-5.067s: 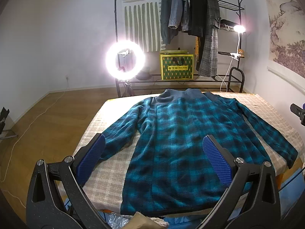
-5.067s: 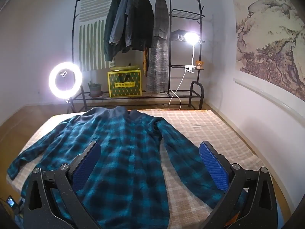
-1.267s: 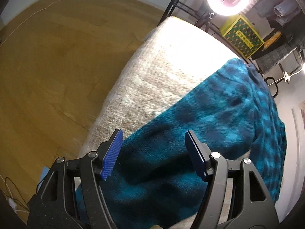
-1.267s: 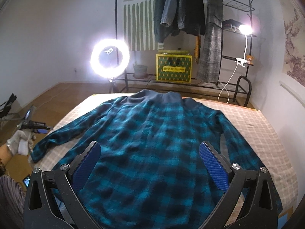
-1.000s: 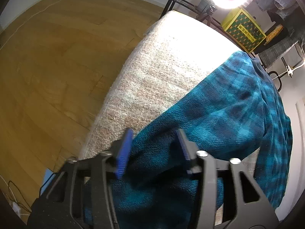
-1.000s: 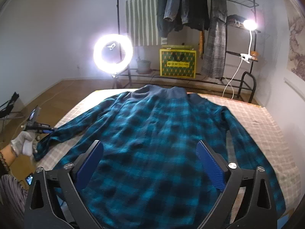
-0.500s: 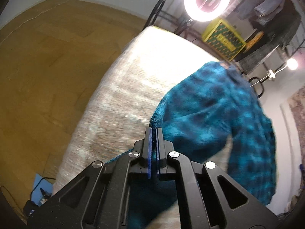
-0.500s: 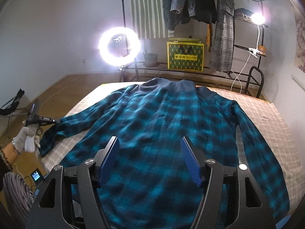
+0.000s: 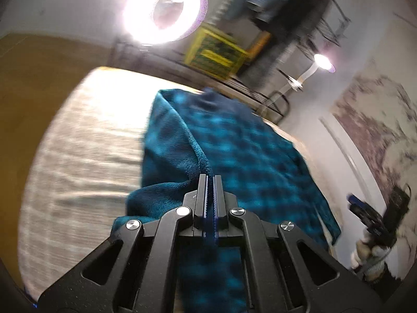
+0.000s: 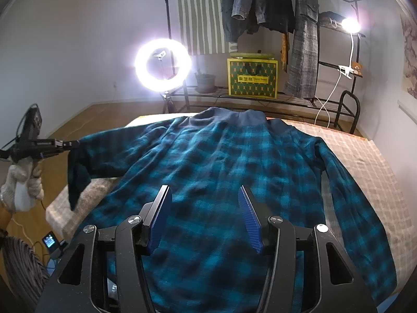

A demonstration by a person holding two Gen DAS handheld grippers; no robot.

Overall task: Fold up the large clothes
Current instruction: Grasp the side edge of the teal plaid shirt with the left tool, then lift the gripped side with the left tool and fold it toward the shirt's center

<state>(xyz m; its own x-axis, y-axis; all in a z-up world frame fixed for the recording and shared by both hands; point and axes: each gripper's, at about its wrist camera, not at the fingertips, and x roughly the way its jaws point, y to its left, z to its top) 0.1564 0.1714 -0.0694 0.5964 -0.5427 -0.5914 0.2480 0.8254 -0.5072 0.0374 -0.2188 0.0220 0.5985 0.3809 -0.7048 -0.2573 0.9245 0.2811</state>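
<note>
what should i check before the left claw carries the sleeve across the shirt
1. Left claw shut on sleeve: ok, cuff pinched and hanging.
2. Sleeve clear of the bed: ok, lifted off the left edge.
3. Shirt flat, back up: ok, few wrinkles.
4. Right claw holding the shirt: not ok, closing, pads apart above the cloth.
5. Right sleeve straight: ok, lying along the body.
6. Hem at the near edge: cannot tell, hidden behind the right claw.
</note>
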